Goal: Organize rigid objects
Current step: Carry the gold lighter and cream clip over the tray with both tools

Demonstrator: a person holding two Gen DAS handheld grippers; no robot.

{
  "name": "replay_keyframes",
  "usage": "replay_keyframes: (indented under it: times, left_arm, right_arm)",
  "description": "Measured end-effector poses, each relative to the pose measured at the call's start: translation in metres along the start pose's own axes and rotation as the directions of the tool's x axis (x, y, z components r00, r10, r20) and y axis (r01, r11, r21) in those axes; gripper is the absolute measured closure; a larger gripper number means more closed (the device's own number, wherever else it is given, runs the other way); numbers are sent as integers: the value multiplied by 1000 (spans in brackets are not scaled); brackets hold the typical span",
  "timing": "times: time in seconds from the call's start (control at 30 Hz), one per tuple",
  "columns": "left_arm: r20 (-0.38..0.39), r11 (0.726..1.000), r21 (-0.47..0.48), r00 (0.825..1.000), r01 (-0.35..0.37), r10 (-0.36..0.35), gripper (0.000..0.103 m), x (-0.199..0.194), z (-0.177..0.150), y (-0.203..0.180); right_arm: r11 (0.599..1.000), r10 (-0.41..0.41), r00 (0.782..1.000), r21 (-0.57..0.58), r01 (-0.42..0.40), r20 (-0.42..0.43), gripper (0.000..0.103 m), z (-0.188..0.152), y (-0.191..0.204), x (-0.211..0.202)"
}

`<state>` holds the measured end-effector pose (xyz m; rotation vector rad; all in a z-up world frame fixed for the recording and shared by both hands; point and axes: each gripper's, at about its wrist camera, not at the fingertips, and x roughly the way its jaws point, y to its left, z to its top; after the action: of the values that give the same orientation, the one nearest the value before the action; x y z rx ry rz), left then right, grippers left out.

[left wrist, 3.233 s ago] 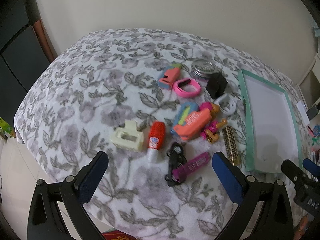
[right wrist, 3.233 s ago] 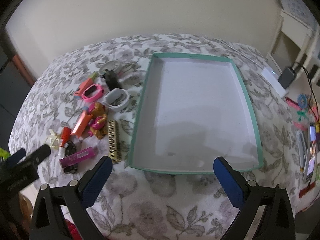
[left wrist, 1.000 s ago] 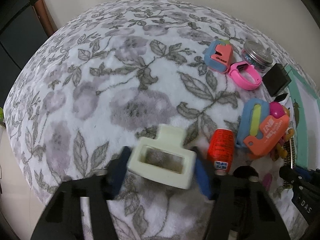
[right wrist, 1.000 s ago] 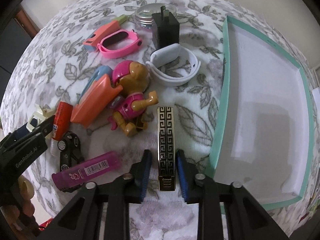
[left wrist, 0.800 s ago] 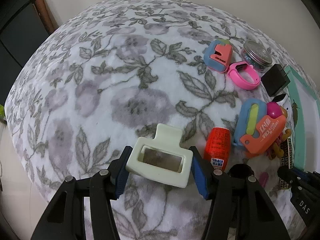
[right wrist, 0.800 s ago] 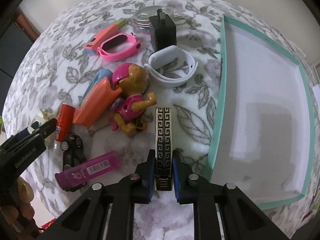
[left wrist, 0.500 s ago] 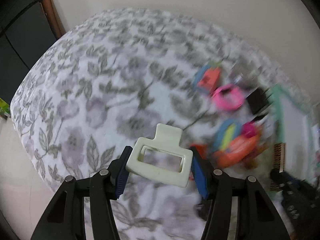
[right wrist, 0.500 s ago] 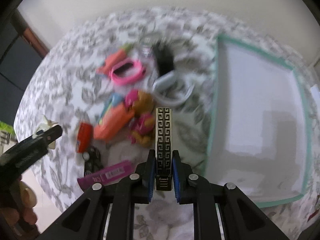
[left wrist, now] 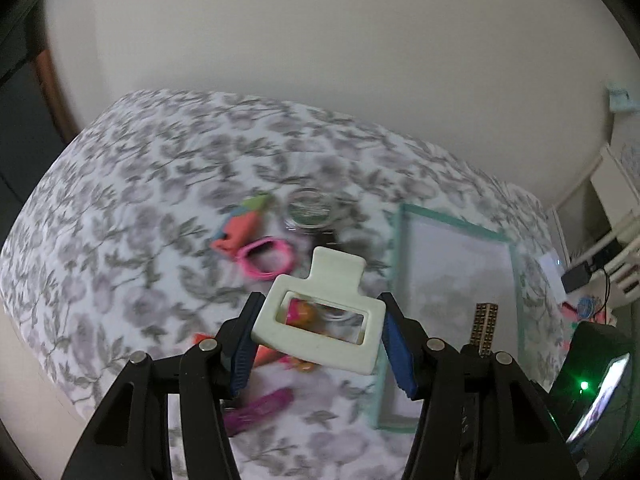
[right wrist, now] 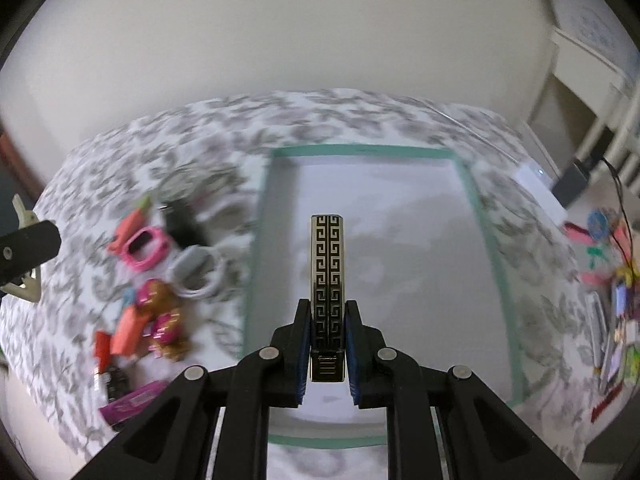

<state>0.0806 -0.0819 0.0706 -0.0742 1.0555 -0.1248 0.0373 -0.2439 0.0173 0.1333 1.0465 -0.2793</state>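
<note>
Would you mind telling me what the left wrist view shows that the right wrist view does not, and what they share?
Only the left wrist view shows the left gripper clamping the cream hair clip face-on. Only the right wrist view shows the right gripper clamping the patterned lighter lengthwise, plus the whole tray floor. Both show the green-rimmed tray and the pink band.

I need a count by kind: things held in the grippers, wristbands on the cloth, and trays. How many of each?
Held things: 2, a cream hair clip in the left gripper, a patterned gold bar in the right gripper.
Wristbands: 2, a pink wristband, a white wristband.
Trays: 1, the green-rimmed tray.
Total: 5.
</note>
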Motion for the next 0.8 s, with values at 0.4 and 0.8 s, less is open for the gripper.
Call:
replay_keyframes:
  times: [0.4,0.8]
  left_arm:
    - [-41,996,90,999,7,-3,45,34,9,-98]
    - [-14,989,144,999,37,-35,45,82,3,-113]
  right_arm:
    - [981,-130,991,151,124,26,86,9,-70,17]
    - [976,-125,992,178,127,-22,86,19,-86,53]
